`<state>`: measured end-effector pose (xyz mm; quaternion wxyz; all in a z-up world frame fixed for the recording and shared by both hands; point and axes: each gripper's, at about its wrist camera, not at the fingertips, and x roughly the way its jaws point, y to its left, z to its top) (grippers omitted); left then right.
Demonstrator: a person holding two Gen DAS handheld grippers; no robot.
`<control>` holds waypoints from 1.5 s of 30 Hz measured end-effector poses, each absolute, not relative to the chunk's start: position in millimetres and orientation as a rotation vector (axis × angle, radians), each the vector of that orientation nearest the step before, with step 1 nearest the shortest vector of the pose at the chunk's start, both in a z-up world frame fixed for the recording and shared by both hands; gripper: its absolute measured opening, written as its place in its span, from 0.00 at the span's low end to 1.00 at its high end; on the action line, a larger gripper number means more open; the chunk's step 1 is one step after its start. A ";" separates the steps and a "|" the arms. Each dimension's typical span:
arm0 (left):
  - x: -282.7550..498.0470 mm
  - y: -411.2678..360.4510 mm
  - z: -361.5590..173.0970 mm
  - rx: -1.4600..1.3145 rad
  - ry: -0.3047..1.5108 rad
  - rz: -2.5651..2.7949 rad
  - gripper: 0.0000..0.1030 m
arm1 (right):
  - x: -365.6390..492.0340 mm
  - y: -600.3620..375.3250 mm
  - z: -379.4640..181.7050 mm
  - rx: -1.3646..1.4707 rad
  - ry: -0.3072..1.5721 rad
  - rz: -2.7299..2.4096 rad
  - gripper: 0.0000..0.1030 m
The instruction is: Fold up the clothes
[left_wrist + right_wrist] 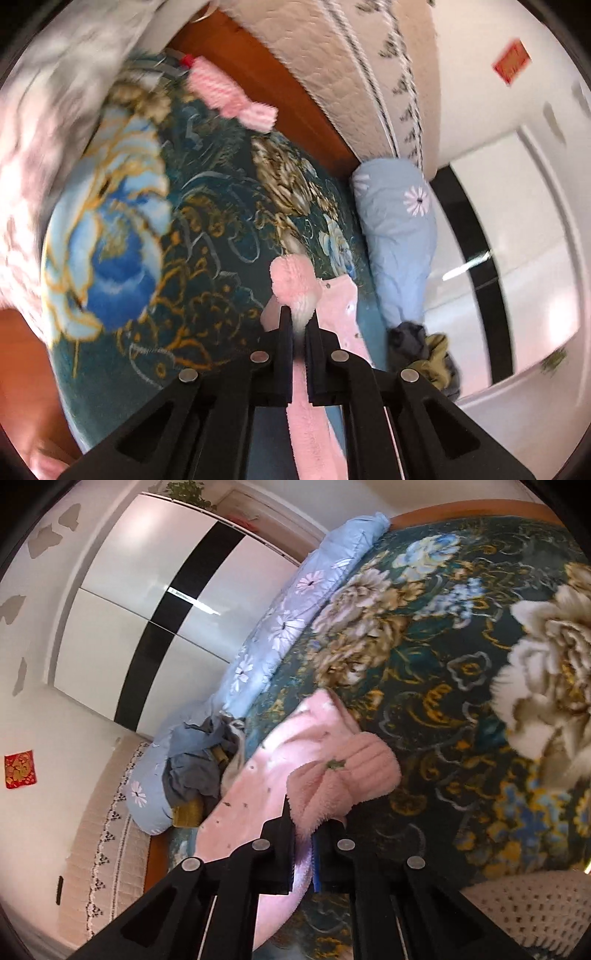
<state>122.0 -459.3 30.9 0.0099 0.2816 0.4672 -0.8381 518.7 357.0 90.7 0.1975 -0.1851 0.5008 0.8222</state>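
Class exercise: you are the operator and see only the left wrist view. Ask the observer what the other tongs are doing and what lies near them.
Operator: Are the right tongs holding anything?
Observer: Yes, the right tongs are shut on a fuzzy fold of the pink garment.
Operator: What sits at the lower right there?
Observer: A cream dotted cloth on the floral blanket.
Operator: Anything on the wardrobe?
Observer: A green plant stands on the wardrobe.

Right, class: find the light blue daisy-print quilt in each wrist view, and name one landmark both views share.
Left wrist: light blue daisy-print quilt right of centre, along the floral blanket's far edge.
Right wrist: quilt upper centre, running diagonally down-left.
Shared landmark: black-striped white wardrobe.
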 end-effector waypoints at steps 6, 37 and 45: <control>82.8 -450.6 76.9 0.997 1.312 -2.610 0.05 | 484.9 362.8 124.7 -0.523 1.359 2.355 0.07; -214.6 -283.3 21.6 1.560 0.762 -2.582 0.06 | 233.0 508.4 48.8 -0.867 1.417 1.913 0.11; -200.3 -301.4 25.0 1.501 1.106 -2.676 0.34 | 238.3 507.7 46.8 -0.791 1.405 1.980 0.46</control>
